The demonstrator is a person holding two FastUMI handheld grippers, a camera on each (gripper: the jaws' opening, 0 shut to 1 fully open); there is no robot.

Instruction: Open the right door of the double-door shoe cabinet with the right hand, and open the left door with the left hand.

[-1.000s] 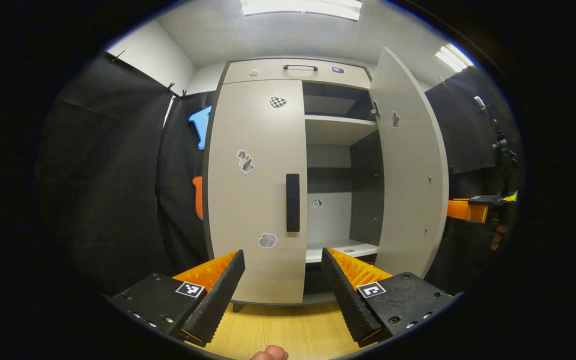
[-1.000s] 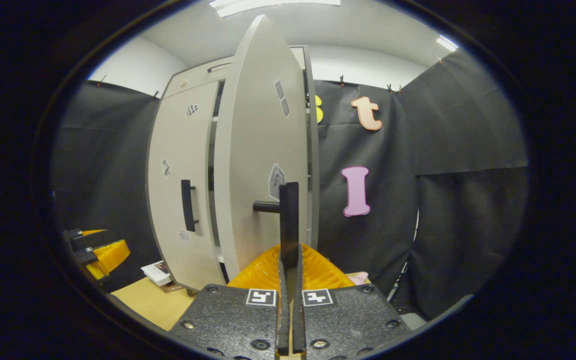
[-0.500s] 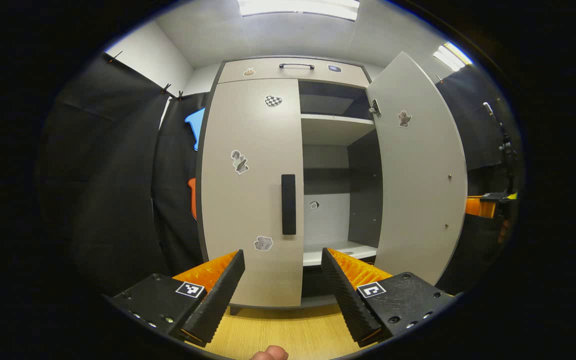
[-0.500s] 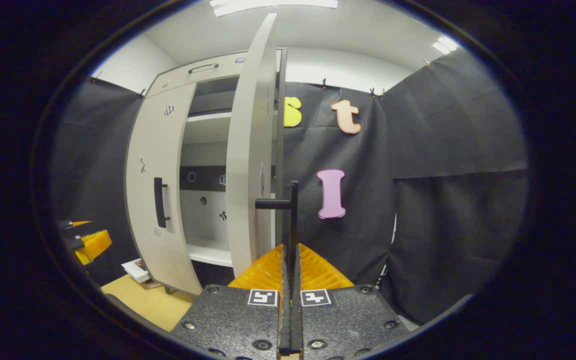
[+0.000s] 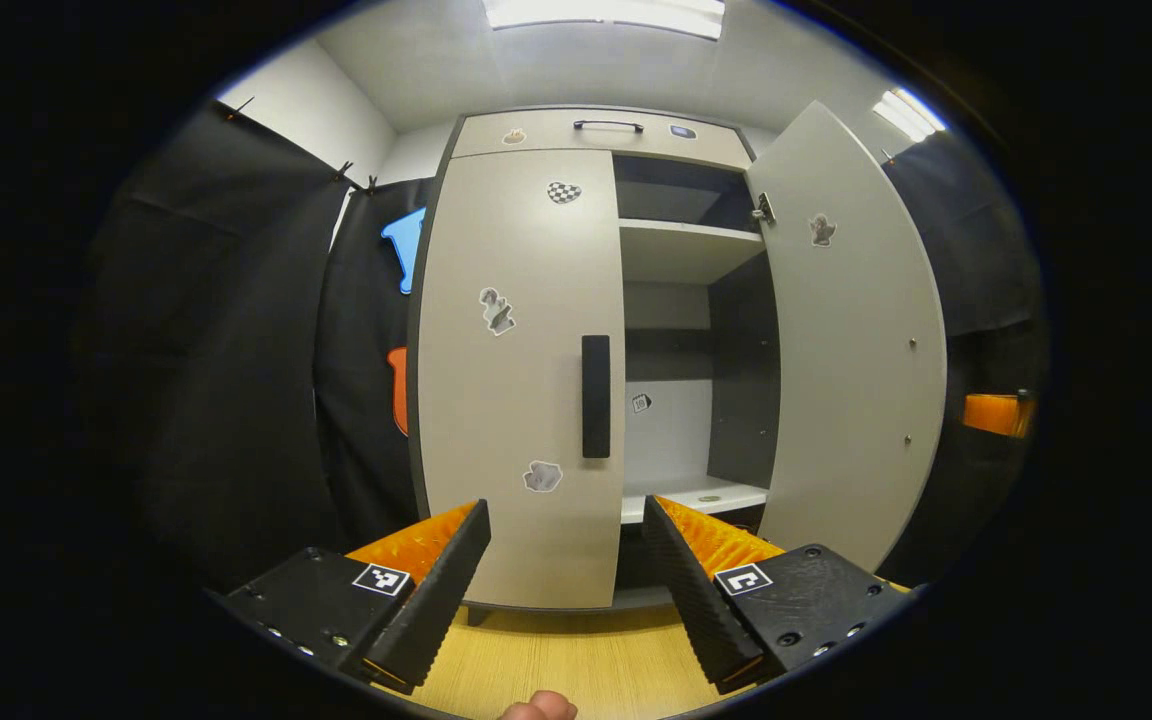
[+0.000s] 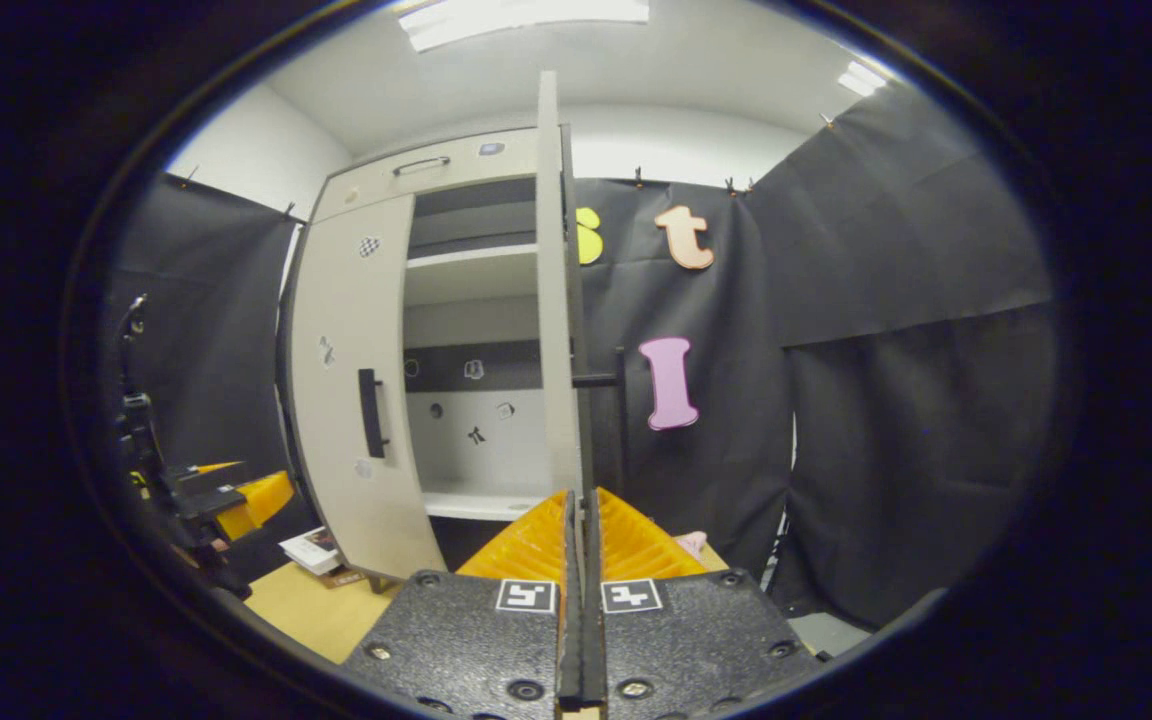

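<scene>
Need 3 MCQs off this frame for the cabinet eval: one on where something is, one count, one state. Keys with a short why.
1. Where does the black handle sit on the left door?
A. by its right edge, about mid-height
B. in its top left corner
C. along its bottom edge

2. How many stickers are on the left door's front?
A. one
B. three
C. six

3. How do the doors stand?
A. both shut
B. both open
C. right door open, left door shut

Key:
1 A: the handle stands upright beside the open compartment.
2 B: there is a checkered one up top, one below it and one near the bottom.
3 C: the shelves show past the swung-out right door, while the left door lies flush.
</scene>
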